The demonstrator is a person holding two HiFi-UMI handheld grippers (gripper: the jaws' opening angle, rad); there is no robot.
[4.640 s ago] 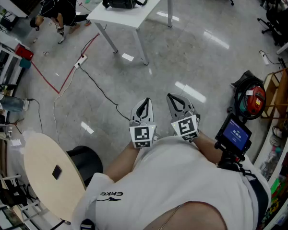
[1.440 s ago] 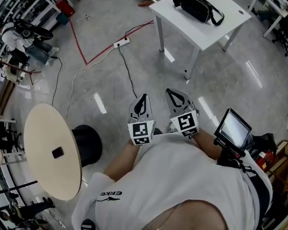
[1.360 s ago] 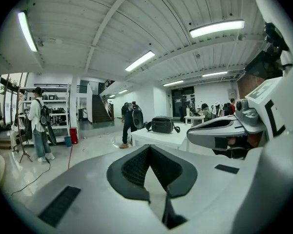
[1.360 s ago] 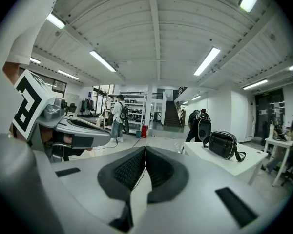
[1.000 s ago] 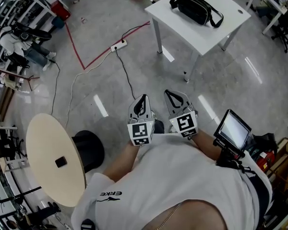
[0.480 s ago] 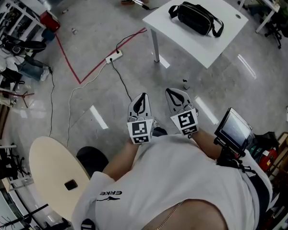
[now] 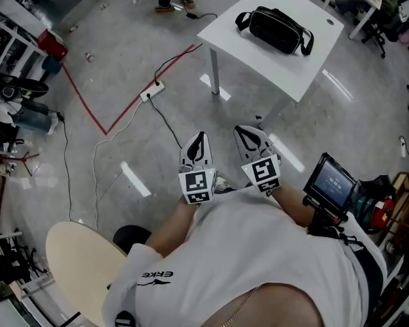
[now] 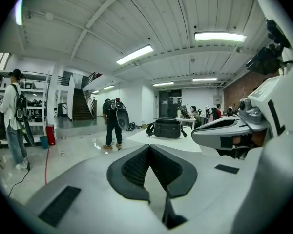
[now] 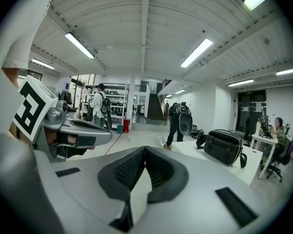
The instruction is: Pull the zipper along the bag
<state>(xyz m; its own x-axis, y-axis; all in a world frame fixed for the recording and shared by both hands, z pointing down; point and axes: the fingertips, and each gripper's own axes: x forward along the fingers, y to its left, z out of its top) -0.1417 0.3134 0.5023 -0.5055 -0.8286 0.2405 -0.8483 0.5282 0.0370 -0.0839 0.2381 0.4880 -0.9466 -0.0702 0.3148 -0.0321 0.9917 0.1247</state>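
Black shoulder bag (image 7: 274,30) lying on white table (image 7: 290,70), untouched.
Left gripper (image 7: 198,140) and right gripper (image 7: 249,135): jaws together on both, nothing between, the 2 well apart from the table.

Head view: from above the person's chest, steeply down, floor far below. Left & right gripper views: low behind own jaws, facing approx. level across the room. All 3 share the black bag (image 7: 275,29) on the white table (image 7: 286,73), well off.
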